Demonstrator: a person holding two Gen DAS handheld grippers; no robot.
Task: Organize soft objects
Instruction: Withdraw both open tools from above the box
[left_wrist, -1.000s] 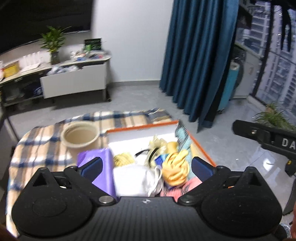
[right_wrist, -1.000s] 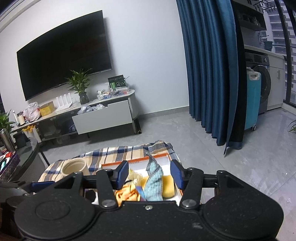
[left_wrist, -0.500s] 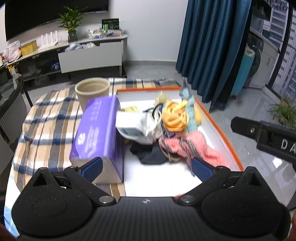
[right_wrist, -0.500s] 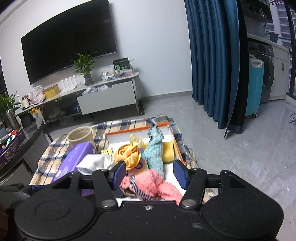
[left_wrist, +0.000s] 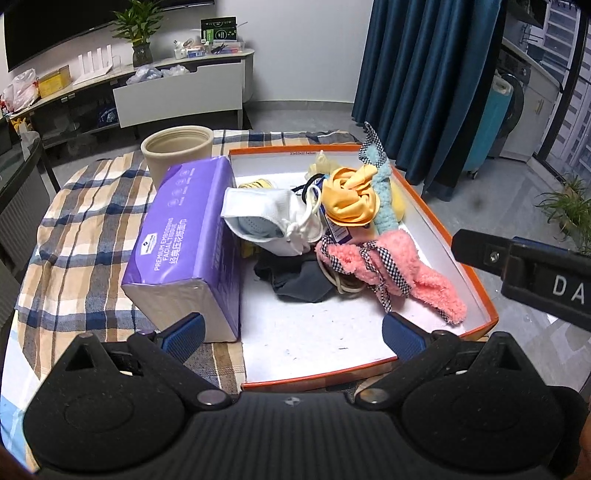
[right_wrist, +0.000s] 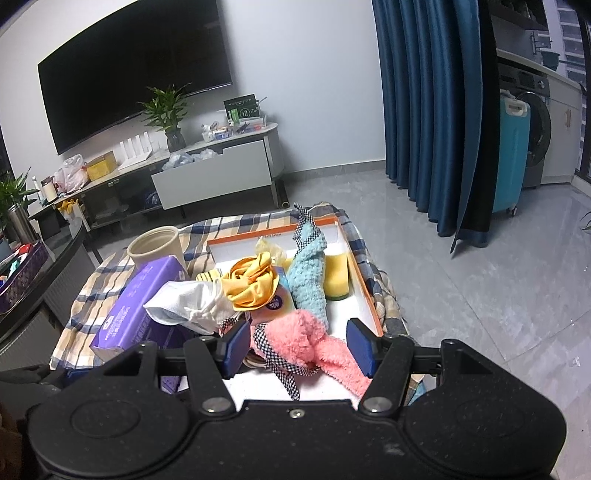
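Nearest, right claw (right_wrist: 297, 349) spread, empty, framing pink fluffy cloth (right_wrist: 314, 347) near tray (left_wrist: 476, 275) front-right corner; left claw (left_wrist: 291, 334) released over tray's front edge. Farther back, tangled checkered ribbon likely dragging neighbouring cloths.

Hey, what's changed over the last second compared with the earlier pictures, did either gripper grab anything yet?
Both grippers tipped down toward the orange-rimmed box, so its whole pile now shows. The right gripper opened a little wider and now frames the pink fluffy cloth without pressing it. The left gripper stays open and empty. Nothing grabbed; the tissue pack, cup and pile lie unmoved.
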